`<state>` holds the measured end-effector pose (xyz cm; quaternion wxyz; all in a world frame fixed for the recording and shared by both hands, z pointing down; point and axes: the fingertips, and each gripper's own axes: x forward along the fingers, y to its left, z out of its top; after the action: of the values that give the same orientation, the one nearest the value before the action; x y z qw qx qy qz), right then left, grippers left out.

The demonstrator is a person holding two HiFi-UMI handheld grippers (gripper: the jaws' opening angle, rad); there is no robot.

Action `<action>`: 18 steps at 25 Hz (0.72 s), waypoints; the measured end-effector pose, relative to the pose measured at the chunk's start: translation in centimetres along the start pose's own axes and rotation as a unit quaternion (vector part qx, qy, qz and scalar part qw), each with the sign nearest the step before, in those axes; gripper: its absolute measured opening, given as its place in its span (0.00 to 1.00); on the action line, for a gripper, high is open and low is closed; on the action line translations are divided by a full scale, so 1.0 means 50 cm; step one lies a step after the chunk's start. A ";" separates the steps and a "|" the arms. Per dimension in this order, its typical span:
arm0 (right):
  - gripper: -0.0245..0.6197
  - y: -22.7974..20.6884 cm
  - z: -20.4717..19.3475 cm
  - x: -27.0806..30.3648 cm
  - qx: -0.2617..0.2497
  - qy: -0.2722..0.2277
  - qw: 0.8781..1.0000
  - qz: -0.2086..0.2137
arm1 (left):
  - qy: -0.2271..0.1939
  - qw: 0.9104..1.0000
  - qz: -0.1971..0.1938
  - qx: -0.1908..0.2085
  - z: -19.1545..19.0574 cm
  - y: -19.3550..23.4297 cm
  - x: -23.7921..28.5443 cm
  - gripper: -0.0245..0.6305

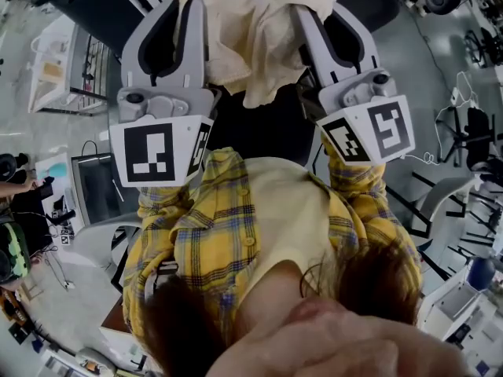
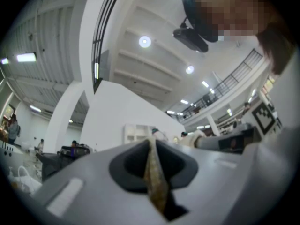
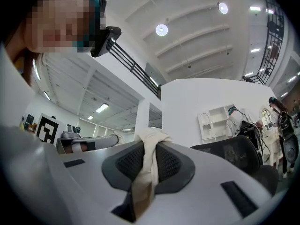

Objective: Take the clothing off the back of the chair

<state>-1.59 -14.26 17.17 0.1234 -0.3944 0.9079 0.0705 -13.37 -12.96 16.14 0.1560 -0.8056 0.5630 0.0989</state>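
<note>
In the head view a cream garment (image 1: 236, 42) hangs bunched between my two grippers, lifted in front of the person's yellow plaid shirt. My left gripper (image 1: 191, 6) is shut on the garment's left part; the left gripper view shows a thin fold of the cloth (image 2: 155, 182) pinched between the closed jaws of that gripper (image 2: 153, 146). My right gripper (image 1: 308, 14) is shut on the other part, and in its own view the right gripper (image 3: 149, 146) has the cloth (image 3: 146, 165) squeezed between its ribbed pads. The black chair (image 1: 263, 128) shows dark below the garment.
A monitor on a desk (image 1: 98, 187) stands at the left and white furniture (image 1: 452, 191) at the right. In the right gripper view, a black mesh chair back (image 3: 236, 156) and people by white shelves (image 3: 213, 121) are at the right. Both grippers point up towards the ceiling.
</note>
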 end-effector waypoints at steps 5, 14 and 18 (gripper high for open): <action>0.13 -0.023 -0.008 0.005 0.002 0.002 1.000 -0.014 | 0.005 1.000 0.000 0.000 -0.012 0.003 0.017 0.09; 0.13 -0.050 -0.045 0.009 0.011 0.022 0.999 -0.034 | 0.037 0.999 -0.009 -0.015 -0.073 0.001 0.050 0.09; 0.13 -0.059 -0.074 -0.003 0.025 0.036 0.998 -0.047 | 0.052 0.998 -0.019 -0.025 -0.105 -0.016 0.056 0.09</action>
<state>0.06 -17.00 20.69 0.1034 -0.4358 0.8937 0.0275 -11.73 -17.07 20.18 0.1083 -0.8236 0.5525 0.0678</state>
